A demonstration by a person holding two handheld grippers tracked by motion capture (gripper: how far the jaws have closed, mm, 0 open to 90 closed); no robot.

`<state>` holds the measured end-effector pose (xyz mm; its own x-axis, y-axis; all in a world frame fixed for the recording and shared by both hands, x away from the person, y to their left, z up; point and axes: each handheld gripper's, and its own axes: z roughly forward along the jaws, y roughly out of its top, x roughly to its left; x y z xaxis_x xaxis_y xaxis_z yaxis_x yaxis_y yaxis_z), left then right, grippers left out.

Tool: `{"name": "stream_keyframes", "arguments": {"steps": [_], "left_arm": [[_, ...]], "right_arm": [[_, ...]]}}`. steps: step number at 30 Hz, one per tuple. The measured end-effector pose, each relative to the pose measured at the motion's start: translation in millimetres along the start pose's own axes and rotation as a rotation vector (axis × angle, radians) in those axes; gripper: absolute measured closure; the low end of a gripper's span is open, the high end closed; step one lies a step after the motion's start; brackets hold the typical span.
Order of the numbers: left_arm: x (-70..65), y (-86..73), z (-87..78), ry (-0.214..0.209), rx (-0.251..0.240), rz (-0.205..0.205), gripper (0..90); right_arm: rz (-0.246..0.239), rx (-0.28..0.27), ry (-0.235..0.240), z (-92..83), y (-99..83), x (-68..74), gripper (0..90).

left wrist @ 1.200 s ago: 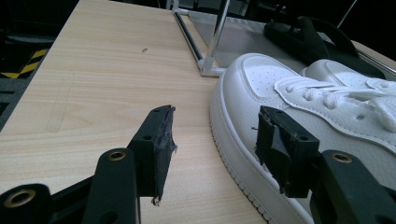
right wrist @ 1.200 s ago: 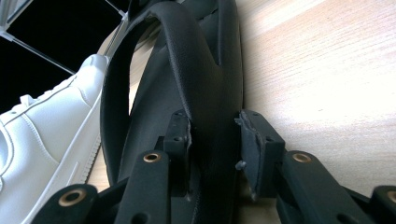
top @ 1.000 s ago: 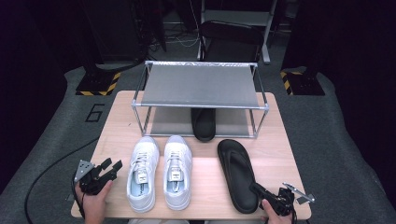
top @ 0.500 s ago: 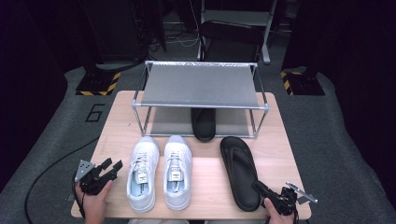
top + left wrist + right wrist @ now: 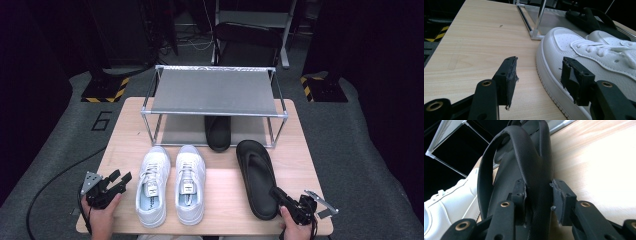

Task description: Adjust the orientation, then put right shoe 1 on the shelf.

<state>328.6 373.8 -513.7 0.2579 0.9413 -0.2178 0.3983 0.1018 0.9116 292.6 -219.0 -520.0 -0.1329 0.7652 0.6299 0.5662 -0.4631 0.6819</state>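
While my right hand-held gripper [image 5: 537,201] clamps the black rubber flip-flop's [image 5: 256,176] heel edge, my left hand-held gripper [image 5: 537,77] stands apart, white leather sneaker [image 5: 584,60] just ahead.

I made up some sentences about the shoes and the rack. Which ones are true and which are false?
1. The right gripper has its jaws around the heel of the black flip-flop. True.
2. The left gripper is holding a white sneaker. False: its jaws are open with nothing between them, next to the left white sneaker.
3. Another black flip-flop lies on the lower level of the metal rack. True.
4. The two white sneakers sit on top of the rack. False: both stand side by side on the wooden table, in front of the rack; the rack's top shelf has nothing on it.
5. The flip-flop in the right gripper lies between the two sneakers. False: it lies beyond the right white sneaker, toward the table's right side.
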Motion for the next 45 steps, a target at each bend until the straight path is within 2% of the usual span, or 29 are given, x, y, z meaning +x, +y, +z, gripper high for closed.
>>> {"name": "stream_keyframes", "arguments": {"steps": [2, 4, 5, 11, 14, 16, 21, 22, 30, 34, 38, 39, 45], "left_arm": [[0.2, 0.2, -0.6, 0.003, 0.003, -0.001, 45.8], [0.3, 0.3, -0.7, 0.003, 0.002, -0.001, 45.7], [0.2, 0.3, -0.6, 0.005, -0.003, -0.001, 45.7], [0.6, 0.1, 0.1, 0.004, -0.001, -0.001, 45.7], [1.3, 0.2, -0.1, 0.0, 0.006, -0.001, 45.7], [1.5, 0.2, -0.2, 0.001, 0.009, 0.0, 45.7], [2.0, -0.3, -0.7, 0.003, 0.012, -0.005, 45.7], [2.3, -0.4, -0.9, 0.002, 0.01, -0.006, 45.8], [4.1, -1.5, -3.2, 0.016, 0.0, -0.014, 45.7], [5.2, -2.0, -4.7, 0.019, 0.0, -0.016, 45.8], [5.7, -2.7, -5.1, 0.019, -0.005, -0.02, 45.7], [6.4, -2.9, -5.8, 0.021, 0.001, -0.021, 45.7], [9.2, -3.8, -9.1, 0.031, -0.003, -0.029, 45.7]], "right_arm": [[0.019, 0.002, 0.008, 3.8, 1.3, 2.0, 65.2], [0.014, 0.005, 0.01, 5.6, 1.7, 2.2, 65.2], [0.008, 0.007, -0.005, 10.3, 4.0, 3.7, 65.2], [-0.002, -0.009, -0.017, 20.5, 13.0, 4.4, 65.2], [0.017, -0.015, -0.025, 30.6, 21.0, 4.1, 65.2], [0.017, -0.019, -0.041, 36.2, 24.0, 3.4, 65.2], [0.008, -0.02, -0.046, 48.6, 29.4, 2.2, 65.1], [0.003, -0.026, -0.063, 55.8, 32.5, 2.7, 65.0], [0.03, -0.052, -0.074, 77.3, 44.0, -2.6, 65.1], [0.054, -0.07, -0.064, 95.5, 50.9, 1.2, 65.1], [0.035, -0.076, -0.07, 108.3, 54.1, 5.1, 65.1], [0.037, -0.088, -0.074, 116.3, 56.8, 6.4, 65.2], [0.072, -0.104, -0.087, 134.2, 67.2, 7.3, 65.2]]}}
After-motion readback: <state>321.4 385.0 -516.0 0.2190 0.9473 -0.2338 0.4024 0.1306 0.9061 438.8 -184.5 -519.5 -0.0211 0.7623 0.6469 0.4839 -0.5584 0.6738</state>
